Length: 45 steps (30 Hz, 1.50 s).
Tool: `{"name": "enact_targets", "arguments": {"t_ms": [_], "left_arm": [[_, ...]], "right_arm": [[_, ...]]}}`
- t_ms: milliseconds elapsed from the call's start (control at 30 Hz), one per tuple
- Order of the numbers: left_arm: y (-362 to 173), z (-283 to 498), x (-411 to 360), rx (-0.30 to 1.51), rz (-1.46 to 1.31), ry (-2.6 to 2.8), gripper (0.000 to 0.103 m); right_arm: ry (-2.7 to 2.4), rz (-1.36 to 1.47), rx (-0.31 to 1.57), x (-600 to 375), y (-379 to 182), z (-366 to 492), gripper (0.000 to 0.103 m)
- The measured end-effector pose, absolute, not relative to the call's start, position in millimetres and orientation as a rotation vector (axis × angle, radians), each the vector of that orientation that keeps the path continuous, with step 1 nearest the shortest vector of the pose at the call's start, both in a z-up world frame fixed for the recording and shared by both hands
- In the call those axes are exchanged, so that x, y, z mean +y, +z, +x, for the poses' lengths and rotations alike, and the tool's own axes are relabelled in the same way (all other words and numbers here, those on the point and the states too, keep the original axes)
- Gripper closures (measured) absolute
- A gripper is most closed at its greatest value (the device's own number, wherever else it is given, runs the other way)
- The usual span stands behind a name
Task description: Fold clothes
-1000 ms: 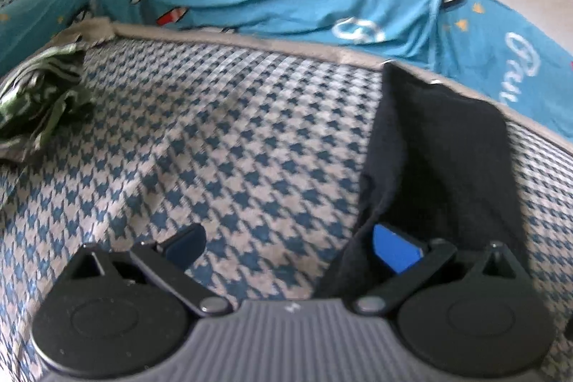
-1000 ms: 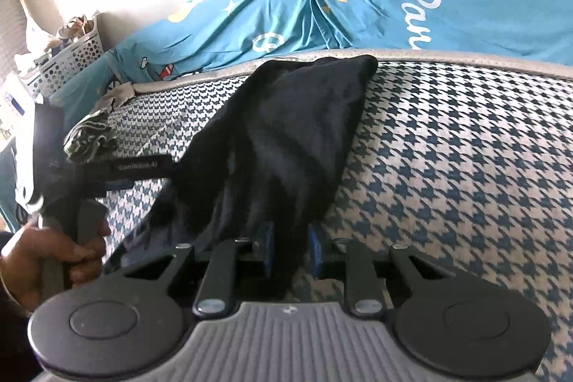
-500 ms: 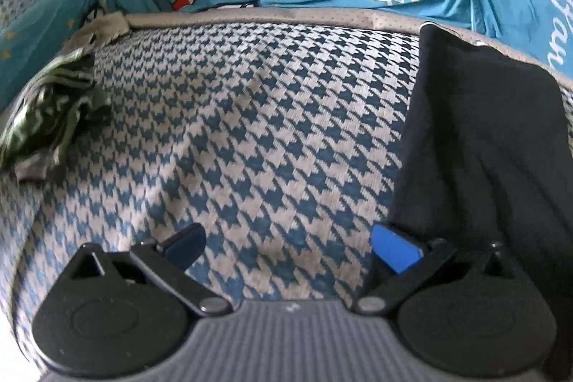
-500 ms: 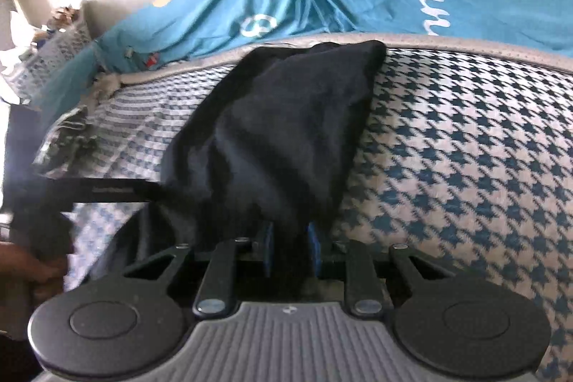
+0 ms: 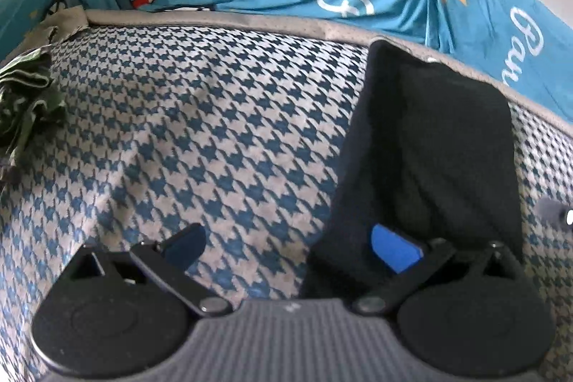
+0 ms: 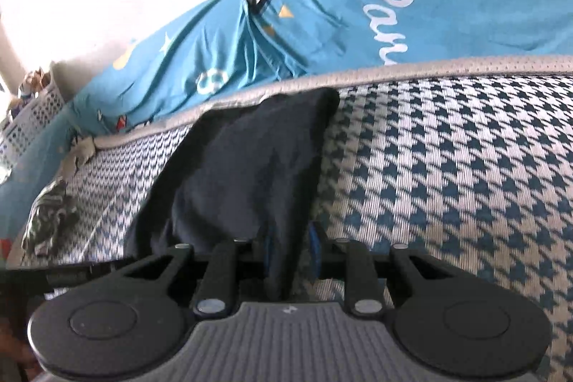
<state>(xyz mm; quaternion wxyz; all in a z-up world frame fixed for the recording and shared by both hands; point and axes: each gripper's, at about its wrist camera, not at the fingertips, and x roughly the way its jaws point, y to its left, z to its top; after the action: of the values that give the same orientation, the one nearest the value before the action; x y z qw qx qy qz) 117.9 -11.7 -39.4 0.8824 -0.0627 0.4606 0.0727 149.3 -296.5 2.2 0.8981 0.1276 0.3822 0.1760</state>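
- The black garment (image 6: 250, 174) lay as a long narrow strip on the houndstooth mattress (image 6: 447, 174), its far end reaching the grey piped edge (image 5: 229, 20) of that mattress, its near end gathered at the grippers.
- The right gripper (image 6: 289, 253) had its jaws clamped together on the garment's near end; dark cloth filled the narrow gap between the blue pads (image 6: 314, 246). Judged from this, the pinch was there to keep that end under control while the strip stayed drawn out along the mattress.
- The left gripper (image 5: 290, 244) stood with its jaws wide apart and nothing between them. One blue pad (image 5: 394, 253) sat at the garment's near left edge, in front of the cloth; the other finger (image 5: 186, 242) hung over bare mattress just left of the garment. Whether that pad touched the cloth could not be told.
- That spacing fitted a gripper placed to take the garment's near end, or one that had let it go; the pictures did not settle which.
- The strip looked already doubled lengthwise, though its layers could not be counted.
- A crumpled green patterned garment (image 5: 25, 110) lay well to the left of the black one, near the mattress corner, apart from the work.
- Teal printed bedding (image 6: 394, 24) rose beyond the mattress's far edge.
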Motion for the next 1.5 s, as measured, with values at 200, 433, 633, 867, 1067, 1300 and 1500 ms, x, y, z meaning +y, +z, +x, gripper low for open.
{"name": "enact_targets", "arguments": {"t_ms": [200,433,633,867,1067,1300,1500], "left_arm": [[-50.8,121.8,-8.4,0.981,-0.156,0.162,0.0],[-56.1,125.0,-9.0,0.984,-0.138,0.159,0.0],[-56.7,127.0,-10.7,0.985,-0.127,0.153,0.0],[-58.5,126.9,-13.4,0.98,-0.114,0.148,0.0],[-59.3,127.6,-15.3,0.975,-0.104,0.145,0.0],[-60.5,127.7,-16.3,0.971,-0.092,0.138,0.0],[-62.2,128.0,-18.2,0.968,-0.085,0.137,0.0]], "right_arm": [[0.36,0.303,0.755,-304.2,-0.2,174.2,0.077],[0.359,0.385,0.754,-312.1,-9.6,211.3,0.073],[0.368,0.479,0.757,-319.2,-17.9,239.1,0.071],[0.389,0.502,0.779,-314.7,-29.8,260.7,0.071],[0.437,0.499,0.772,-303.8,-33.0,272.5,0.07],[0.485,0.544,0.757,-304.5,-39.8,286.9,0.07],[0.538,0.53,0.739,-300.8,-41.9,292.9,0.068]]}}
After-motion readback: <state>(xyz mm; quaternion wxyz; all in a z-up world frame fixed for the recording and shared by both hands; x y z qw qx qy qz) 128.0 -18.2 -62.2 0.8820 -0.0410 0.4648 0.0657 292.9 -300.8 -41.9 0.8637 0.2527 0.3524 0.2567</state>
